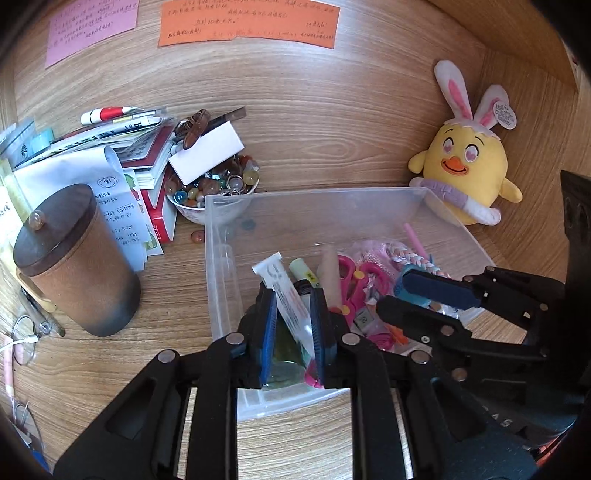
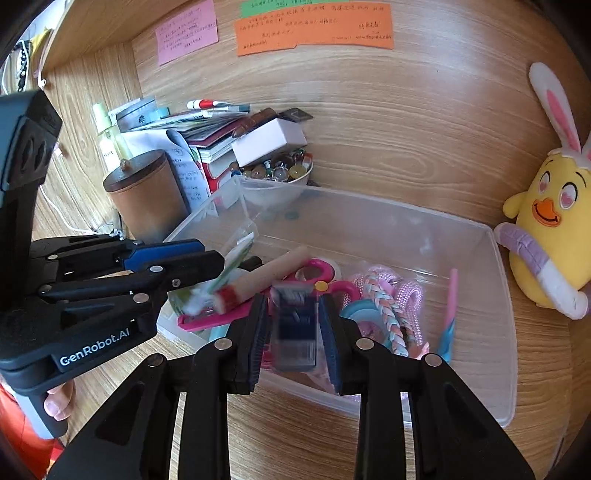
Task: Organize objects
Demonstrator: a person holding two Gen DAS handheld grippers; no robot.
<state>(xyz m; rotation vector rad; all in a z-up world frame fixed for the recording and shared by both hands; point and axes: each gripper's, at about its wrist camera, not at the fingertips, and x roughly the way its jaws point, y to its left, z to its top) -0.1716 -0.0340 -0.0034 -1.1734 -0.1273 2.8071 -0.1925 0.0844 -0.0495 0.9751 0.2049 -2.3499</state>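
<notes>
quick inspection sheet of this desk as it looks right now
surface: wooden desk, crowded at left.
job's things: clear bin holds pink scissors, braided cords.
clutter: book stack, bead bowl, lidded brown jar.
grippers: left gripper shut on white tube; right gripper around a blurred dark item, grip unclear.
cables: white cable behind jar.
surroundings: chick plush, wall notes.

left gripper (image 1: 293, 325) low centre at 6 o'clock, jaws closed partway on a tube (image 1: 286, 291). right gripper (image 2: 293, 328) at 6 o'clock, jaws narrowed around a blurred dark item (image 2: 295, 332); contact unclear.
</notes>
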